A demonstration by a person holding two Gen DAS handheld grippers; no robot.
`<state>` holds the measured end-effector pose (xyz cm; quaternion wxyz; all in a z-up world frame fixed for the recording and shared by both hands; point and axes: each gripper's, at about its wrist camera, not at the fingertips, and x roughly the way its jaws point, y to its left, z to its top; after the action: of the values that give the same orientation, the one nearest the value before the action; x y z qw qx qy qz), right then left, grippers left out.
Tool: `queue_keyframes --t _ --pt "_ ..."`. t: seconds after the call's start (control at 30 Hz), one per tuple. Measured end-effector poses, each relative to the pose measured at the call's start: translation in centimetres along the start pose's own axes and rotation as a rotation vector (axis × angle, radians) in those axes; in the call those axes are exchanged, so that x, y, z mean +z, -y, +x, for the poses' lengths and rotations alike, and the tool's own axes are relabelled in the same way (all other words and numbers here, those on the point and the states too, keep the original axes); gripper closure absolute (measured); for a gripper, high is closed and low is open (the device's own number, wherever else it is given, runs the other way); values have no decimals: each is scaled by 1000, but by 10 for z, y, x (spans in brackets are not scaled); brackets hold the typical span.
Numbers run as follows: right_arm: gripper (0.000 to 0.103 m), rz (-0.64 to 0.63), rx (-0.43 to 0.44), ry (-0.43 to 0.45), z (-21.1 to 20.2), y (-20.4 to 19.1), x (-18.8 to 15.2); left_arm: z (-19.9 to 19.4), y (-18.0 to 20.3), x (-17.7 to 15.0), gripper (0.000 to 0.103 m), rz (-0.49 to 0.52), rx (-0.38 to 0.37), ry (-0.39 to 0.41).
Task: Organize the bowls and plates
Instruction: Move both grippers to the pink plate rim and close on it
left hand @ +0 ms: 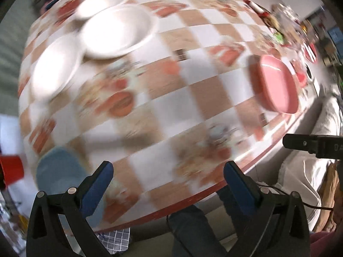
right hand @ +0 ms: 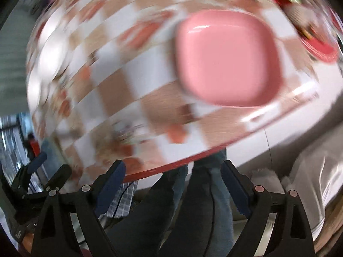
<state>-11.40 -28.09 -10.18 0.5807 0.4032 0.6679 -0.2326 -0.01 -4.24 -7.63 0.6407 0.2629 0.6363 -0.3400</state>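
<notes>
Three white plates lie overlapping at the upper left of the left wrist view: the middle one (left hand: 119, 31), one behind it (left hand: 100, 3), one in front (left hand: 56, 69). A pink square plate (left hand: 276, 84) sits near the table's right edge; it fills the upper right of the right wrist view (right hand: 228, 59). A blue dish (left hand: 59, 172) lies beside the left finger. My left gripper (left hand: 168, 169) hangs open over the table's front part, nothing between its fingers. My right gripper (right hand: 172, 171) is open above the table edge, holding nothing. Both views are motion-blurred.
The checked tablecloth (left hand: 171, 107) covers a table with a red rim (right hand: 163, 170). Cluttered red and green items (left hand: 278, 32) stand at the far right. A person's legs in jeans (right hand: 193, 203) are below the edge. The other gripper (left hand: 313, 144) shows at the right.
</notes>
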Motion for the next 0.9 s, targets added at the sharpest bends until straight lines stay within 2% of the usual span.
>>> queue_keyframes --t 0.2,0.33,0.53,0.9 --pt "12 98 -13 28 -9 65 28 14 69 43 0 96 0 -9" --pt "12 105 -25 22 -10 95 53 29 113 72 0 135 14 -7" --pt "12 36 -57 1 -6 115 85 53 148 103 0 98 34 -28" --pt "12 -47 -105 -35 11 125 124 91 177 135 0 42 106 -51"
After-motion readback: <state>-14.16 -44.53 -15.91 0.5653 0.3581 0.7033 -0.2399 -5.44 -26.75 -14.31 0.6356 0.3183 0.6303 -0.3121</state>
